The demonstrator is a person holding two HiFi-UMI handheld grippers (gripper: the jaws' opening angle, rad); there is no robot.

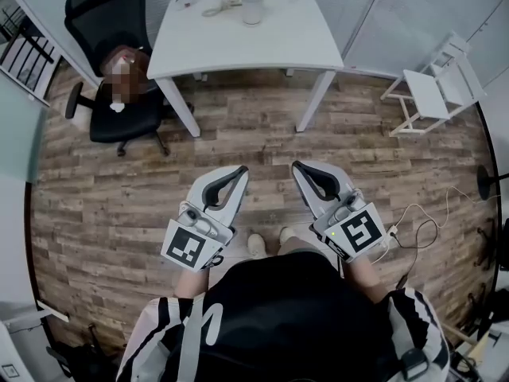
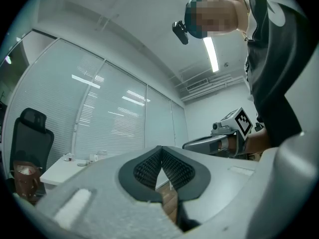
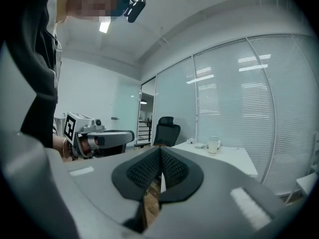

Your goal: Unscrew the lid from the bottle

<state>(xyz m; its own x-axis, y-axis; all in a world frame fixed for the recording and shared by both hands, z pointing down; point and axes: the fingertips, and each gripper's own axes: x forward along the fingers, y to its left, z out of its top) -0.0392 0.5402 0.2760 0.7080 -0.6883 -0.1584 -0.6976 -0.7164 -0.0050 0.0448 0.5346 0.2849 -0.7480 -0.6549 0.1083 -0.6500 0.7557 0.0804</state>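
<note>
Both grippers are fully closed and empty: the left gripper [image 1: 240, 170] and right gripper [image 1: 297, 166] hang side by side over the wooden floor, well short of the tabletop [image 1: 286, 46]. The bottle [image 1: 251, 3] stands upright near its far edge, lid on, untouched. Reaching in with closed jaws could knock it over. Twisting the lid without bracing the body would likely just spin the bottle.

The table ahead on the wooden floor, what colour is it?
White. The table shows best in the head view.
</note>
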